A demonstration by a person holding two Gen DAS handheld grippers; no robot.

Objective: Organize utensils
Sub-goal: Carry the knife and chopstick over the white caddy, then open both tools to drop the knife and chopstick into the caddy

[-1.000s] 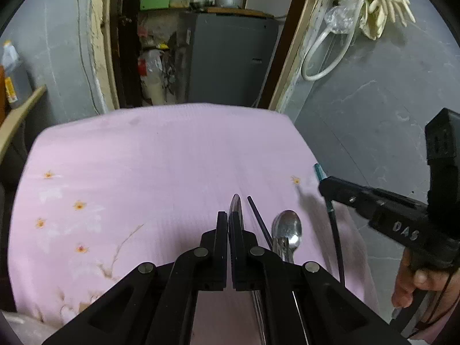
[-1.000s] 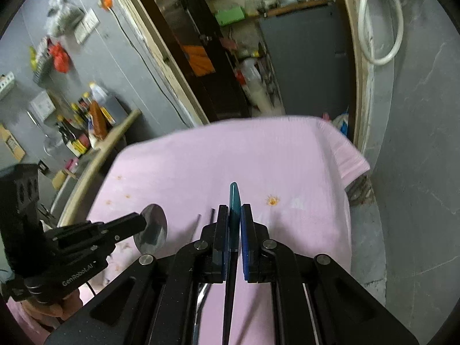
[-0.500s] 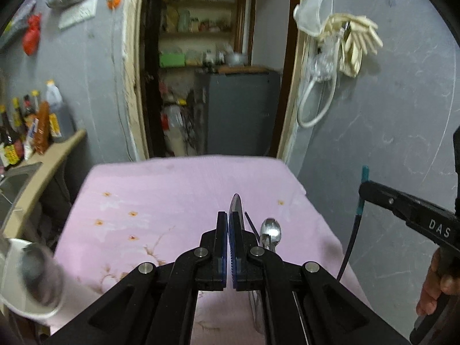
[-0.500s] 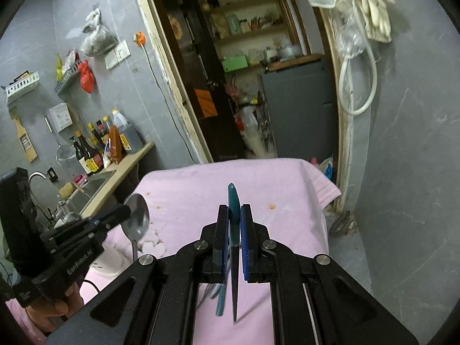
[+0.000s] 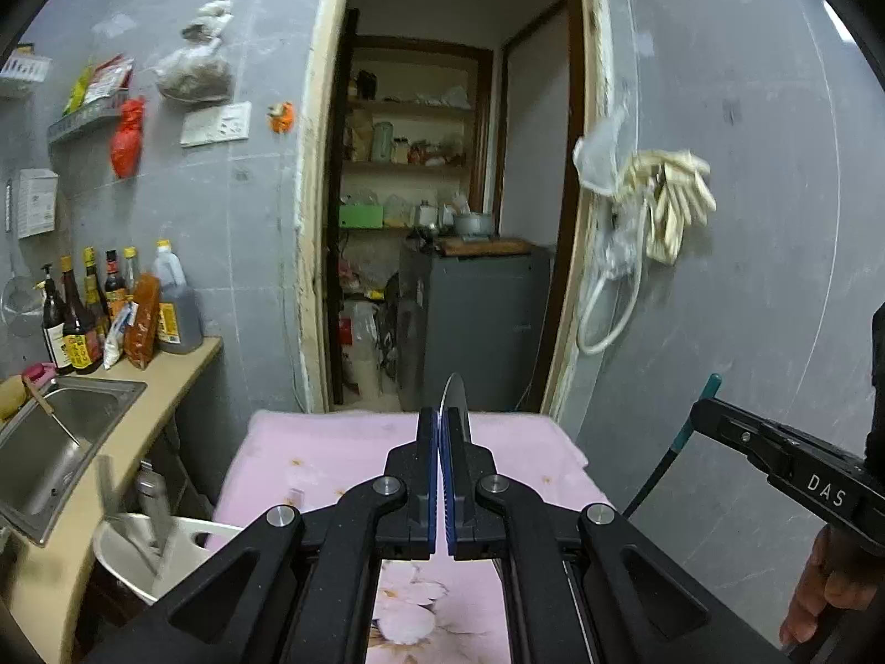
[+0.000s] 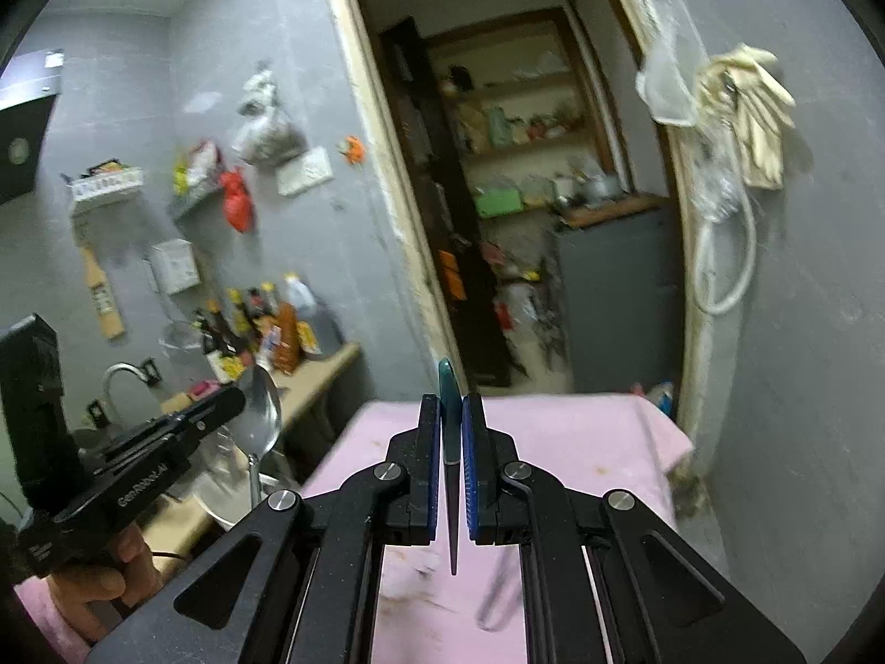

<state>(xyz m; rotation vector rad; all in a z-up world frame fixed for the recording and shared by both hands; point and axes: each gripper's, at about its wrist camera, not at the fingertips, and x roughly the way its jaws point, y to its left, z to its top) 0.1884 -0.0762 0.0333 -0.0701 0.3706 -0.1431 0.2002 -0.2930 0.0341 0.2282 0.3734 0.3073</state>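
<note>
My left gripper [image 5: 441,431] is shut on a steel spoon [image 5: 454,395], bowl up, seen edge-on above the pink cloth table [image 5: 343,448]; the spoon also shows in the right wrist view [image 6: 261,415]. My right gripper [image 6: 452,420] is shut on a teal-tipped black chopstick [image 6: 449,420] that hangs down between the fingers; it also shows in the left wrist view [image 5: 683,431]. A white utensil holder [image 5: 149,553] with a blurred utensil in it stands at the table's left edge, below and left of the left gripper.
A steel sink [image 5: 50,437] and a counter with sauce bottles [image 5: 110,310] lie to the left. A doorway to a pantry with a grey cabinet [image 5: 475,326] is behind the table. A blurred utensil [image 6: 495,592] lies on the cloth.
Both grippers have risen and tilted up from the table, carrying the spoon and the chopstick. The holder and sink have come into the left view.
</note>
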